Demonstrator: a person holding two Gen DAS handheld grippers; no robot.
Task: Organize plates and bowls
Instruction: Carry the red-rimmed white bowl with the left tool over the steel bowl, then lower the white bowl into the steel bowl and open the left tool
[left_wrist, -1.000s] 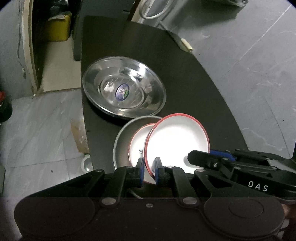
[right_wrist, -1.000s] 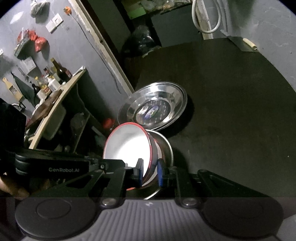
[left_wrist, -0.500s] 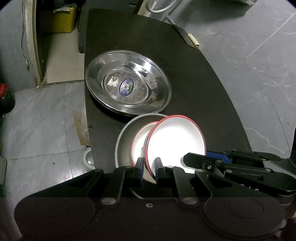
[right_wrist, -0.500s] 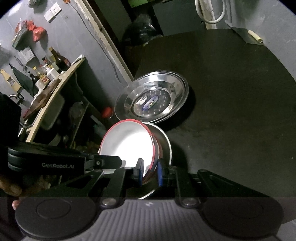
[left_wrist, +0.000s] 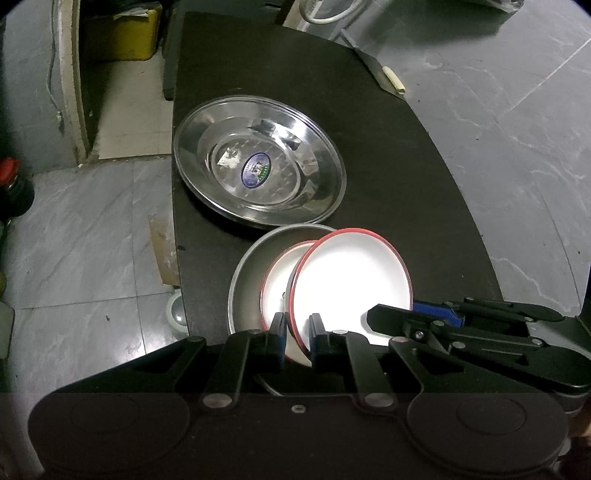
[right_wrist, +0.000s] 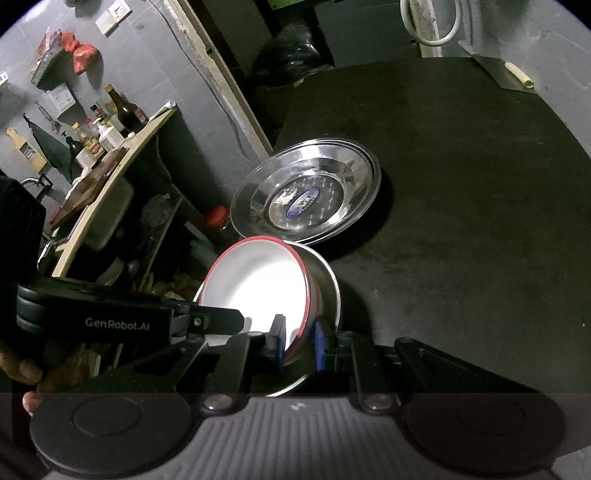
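Note:
A white bowl with a red rim (left_wrist: 351, 280) tilts over a second red-rimmed white bowl (left_wrist: 277, 280), which sits inside a grey metal bowl (left_wrist: 247, 266) on the dark table (left_wrist: 388, 177). My left gripper (left_wrist: 297, 334) is shut on the top bowl's near rim. My right gripper (right_wrist: 299, 341) is shut on the same bowl (right_wrist: 258, 280) at its other side, and it shows at the right of the left wrist view (left_wrist: 436, 321). A large steel plate (left_wrist: 258, 158) with a blue sticker lies behind the bowls, also in the right wrist view (right_wrist: 306, 192).
A knife (left_wrist: 384, 75) lies at the table's far right corner. The table's left edge drops to a tiled floor (left_wrist: 92, 236). A counter with bottles (right_wrist: 107, 136) stands to the left in the right wrist view.
Both grippers have kept hold of the top bowl. The bowl and both cameras have shifted slightly; the steel plate sits a little lower and nearer in view.

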